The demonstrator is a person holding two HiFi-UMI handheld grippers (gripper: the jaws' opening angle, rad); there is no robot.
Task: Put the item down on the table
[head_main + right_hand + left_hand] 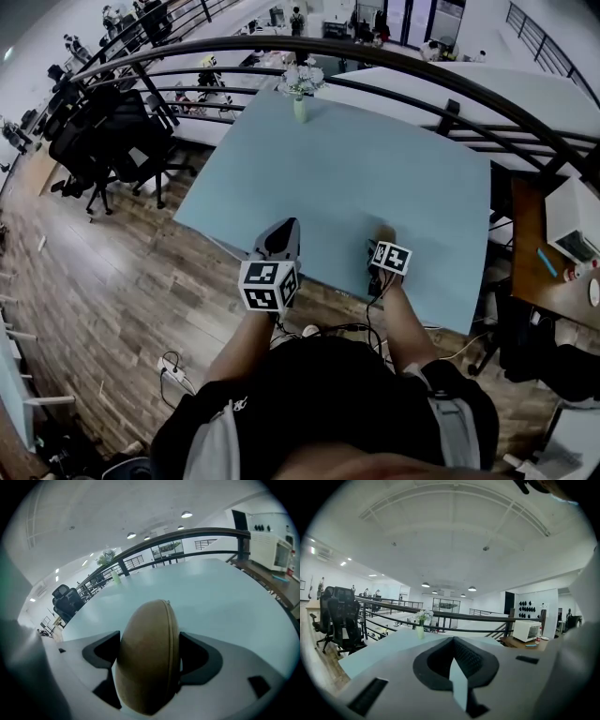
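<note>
A tan, egg-shaped item (147,660) with a seam round it stands on edge between the jaws of my right gripper (149,639), which is shut on it. In the head view that gripper (380,244) is over the near edge of the pale blue table (375,159), and only a sliver of the item (382,234) shows. My left gripper (283,230) hovers by the table's near left edge, marker cube toward me. Its jaws (453,641) are shut with nothing in them.
A small vase of white flowers (300,89) stands at the table's far edge, in front of a curved black railing (394,61). Black office chairs (108,141) are on the wood floor to the left. A white microwave (574,220) sits on a brown desk at right. Cables lie at my feet.
</note>
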